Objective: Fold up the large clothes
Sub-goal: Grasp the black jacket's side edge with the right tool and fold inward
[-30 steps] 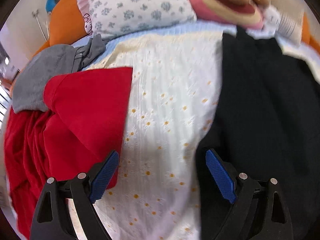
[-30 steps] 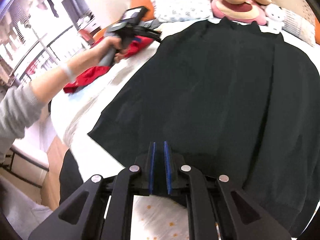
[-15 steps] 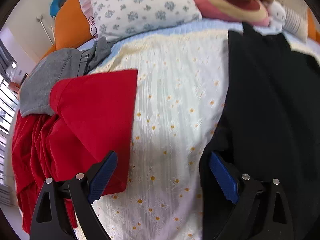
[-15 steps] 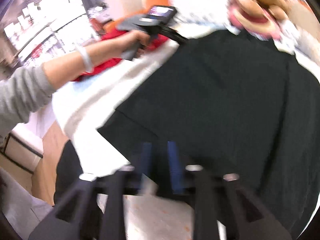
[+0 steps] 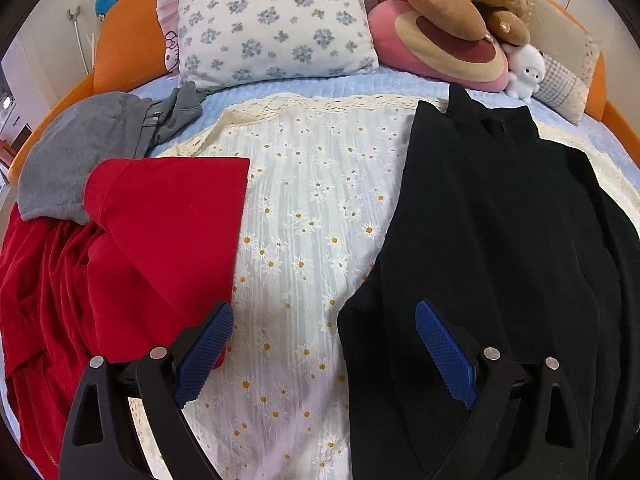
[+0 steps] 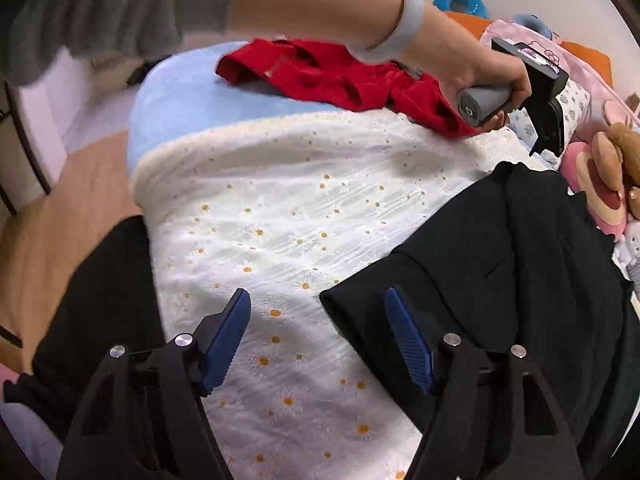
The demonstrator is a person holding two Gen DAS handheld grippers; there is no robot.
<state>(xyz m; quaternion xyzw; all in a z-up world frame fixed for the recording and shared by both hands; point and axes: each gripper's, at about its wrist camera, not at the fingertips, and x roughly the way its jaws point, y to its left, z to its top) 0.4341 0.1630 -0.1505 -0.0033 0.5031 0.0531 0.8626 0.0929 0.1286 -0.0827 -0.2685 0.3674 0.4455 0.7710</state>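
Black garment (image 5: 500,240) — right edge cut off, unfolded.

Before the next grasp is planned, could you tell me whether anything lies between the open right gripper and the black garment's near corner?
Nothing visible does: the right gripper hovers open beside the black knitted garment, with only daisy-print white bedspread between them.
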